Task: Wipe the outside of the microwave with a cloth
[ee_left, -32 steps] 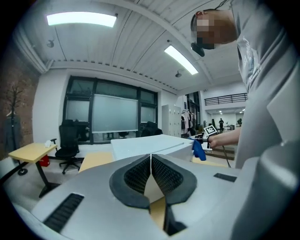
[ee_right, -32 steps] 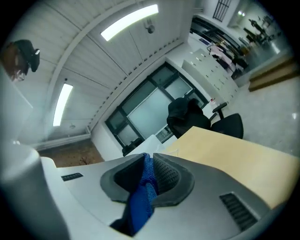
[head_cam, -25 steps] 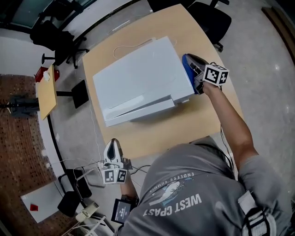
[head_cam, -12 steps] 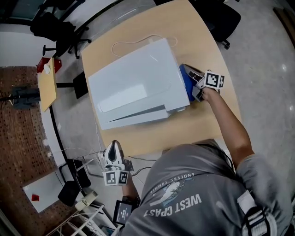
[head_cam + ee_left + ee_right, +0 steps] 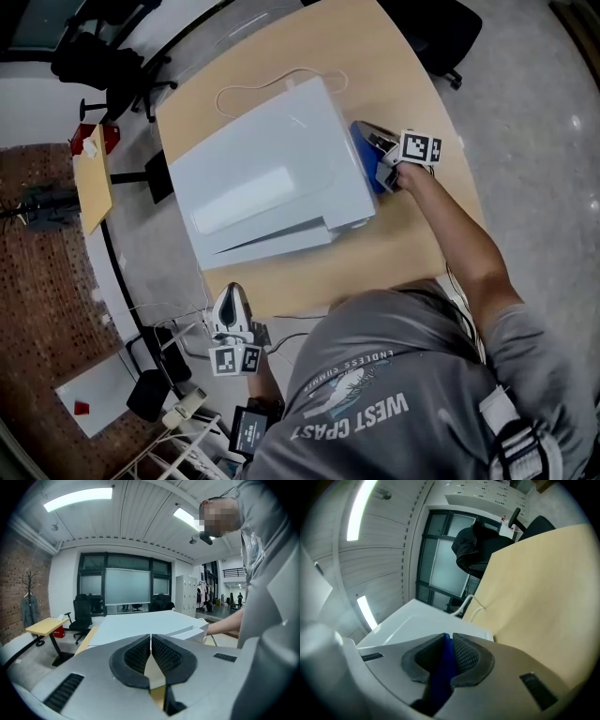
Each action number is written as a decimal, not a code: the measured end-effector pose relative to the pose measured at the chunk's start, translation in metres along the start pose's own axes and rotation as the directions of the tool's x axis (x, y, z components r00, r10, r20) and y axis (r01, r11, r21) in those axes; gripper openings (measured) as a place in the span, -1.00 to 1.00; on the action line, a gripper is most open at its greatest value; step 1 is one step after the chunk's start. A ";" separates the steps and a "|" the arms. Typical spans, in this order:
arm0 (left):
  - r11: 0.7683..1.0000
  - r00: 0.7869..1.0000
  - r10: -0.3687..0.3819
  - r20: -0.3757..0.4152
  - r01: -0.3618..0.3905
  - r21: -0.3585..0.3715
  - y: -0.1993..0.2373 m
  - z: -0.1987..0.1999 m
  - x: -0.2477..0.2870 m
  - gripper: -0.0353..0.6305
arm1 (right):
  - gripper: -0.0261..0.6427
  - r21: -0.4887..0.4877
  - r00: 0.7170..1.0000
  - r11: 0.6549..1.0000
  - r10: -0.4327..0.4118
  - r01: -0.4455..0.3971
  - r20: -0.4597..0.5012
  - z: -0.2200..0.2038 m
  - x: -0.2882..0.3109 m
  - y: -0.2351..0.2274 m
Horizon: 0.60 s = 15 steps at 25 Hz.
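The right gripper point(image 5: 382, 159) jaws clamp a blue cloth point(image 5: 364, 150) at the side of the white box-shaped microwave point(image 5: 262, 178) on the tan wooden counter point(image 5: 412, 248); the left gripper point(image 5: 232, 292) jaws are closed, empty

Most of the table point(image 5: 375, 248) is taken up by the microwave point(image 5: 262, 183). Bare strips are left along its front and right side; behind it, the way is crossed by a cord point(image 5: 292, 70).
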<state>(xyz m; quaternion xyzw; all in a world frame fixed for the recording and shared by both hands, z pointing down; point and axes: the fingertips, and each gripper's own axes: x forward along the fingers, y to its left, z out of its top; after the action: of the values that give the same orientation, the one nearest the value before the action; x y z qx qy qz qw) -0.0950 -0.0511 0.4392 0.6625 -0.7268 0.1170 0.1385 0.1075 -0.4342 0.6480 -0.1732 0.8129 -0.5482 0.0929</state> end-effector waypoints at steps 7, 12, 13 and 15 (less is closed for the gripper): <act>1.000 1.000 0.013 0.008 -0.013 0.016 0.001 0.006 -0.005 -0.81 | -0.74 0.068 0.999 0.996 0.053 -0.054 0.013 0.056 0.064 -0.004; 1.000 1.000 0.008 0.003 -0.008 0.001 0.002 0.001 0.003 -0.81 | -0.74 0.147 0.998 0.989 0.023 -0.013 -0.064 -0.028 -0.014 -0.015; 1.000 1.000 0.001 0.003 -0.001 -0.001 0.001 0.000 0.006 -0.81 | -0.74 0.176 0.997 0.984 0.014 -0.001 -0.071 -0.050 -0.035 -0.015; 1.000 1.000 -0.010 0.001 0.010 -0.004 -0.001 -0.002 0.012 -0.81 | -0.74 0.242 0.998 0.970 0.011 0.006 -0.067 -0.088 -0.074 -0.011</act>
<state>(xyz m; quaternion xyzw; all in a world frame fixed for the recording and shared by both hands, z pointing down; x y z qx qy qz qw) -0.0950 -0.0620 0.4453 0.6658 -0.7239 0.1147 0.1398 0.1477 -0.3342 0.6886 -0.1410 0.7429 -0.6486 0.0865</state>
